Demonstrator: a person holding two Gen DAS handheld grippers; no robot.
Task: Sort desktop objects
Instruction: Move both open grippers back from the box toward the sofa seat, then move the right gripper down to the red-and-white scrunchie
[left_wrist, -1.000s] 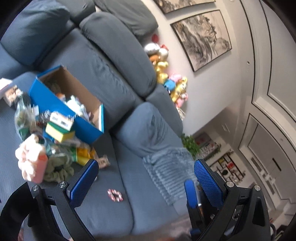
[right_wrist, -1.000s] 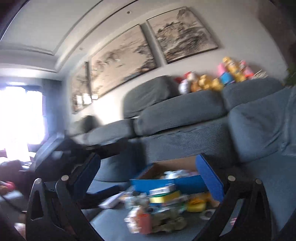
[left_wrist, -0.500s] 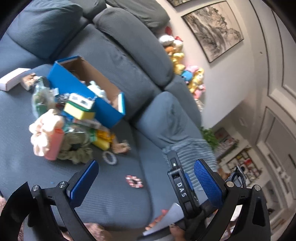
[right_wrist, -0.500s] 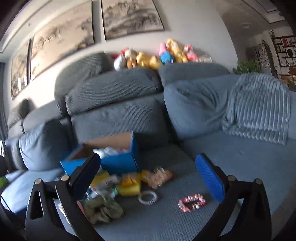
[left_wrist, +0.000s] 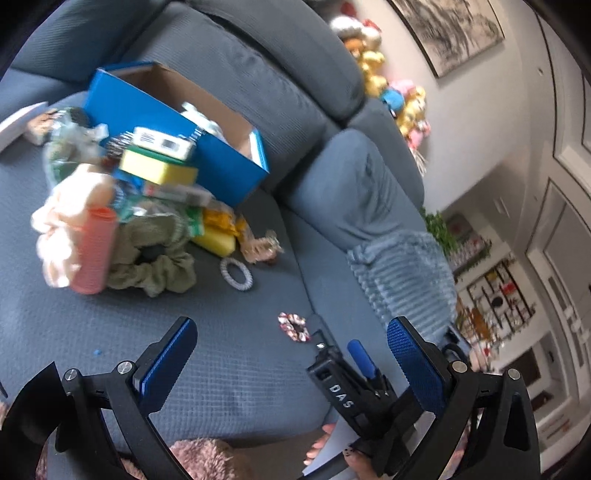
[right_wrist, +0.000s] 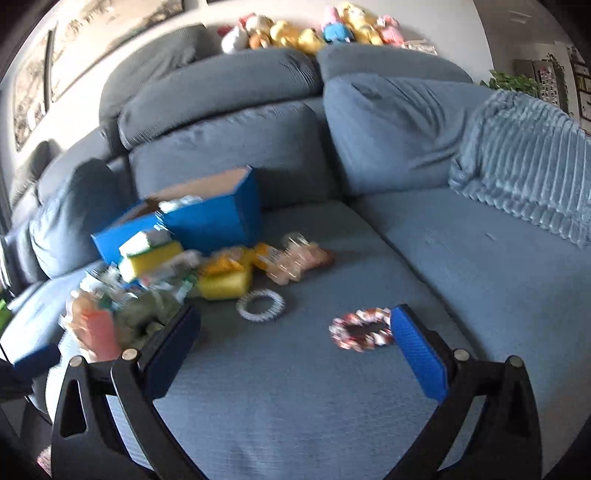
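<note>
A blue cardboard box (left_wrist: 162, 118) stands open on the grey sofa seat, with a heap of small items in front of it. The heap holds a pink roller (left_wrist: 92, 251), a green scrunchie (left_wrist: 155, 258) and a yellow sponge (left_wrist: 218, 240). A white coil hair tie (left_wrist: 236, 275) and a patterned scrunchie (left_wrist: 293, 326) lie apart on the seat. My left gripper (left_wrist: 291, 332) hangs open and empty above the seat. My right gripper (right_wrist: 294, 317) is open and empty too; the patterned scrunchie (right_wrist: 360, 332) lies just beyond its right fingertip, the coil tie (right_wrist: 260, 304) ahead.
Grey back cushions (right_wrist: 229, 144) rise behind the box. A ribbed blue throw (right_wrist: 524, 173) covers the right seat. Plush toys (right_wrist: 295, 29) line the sofa top. A person's fingers (left_wrist: 321, 443) show at the lower edge by the right gripper's body (left_wrist: 347, 387).
Both views have tilted down and come nearer the seat. The right view swung from the wall and cushions to the scattered items. Both grippers stay open.
</note>
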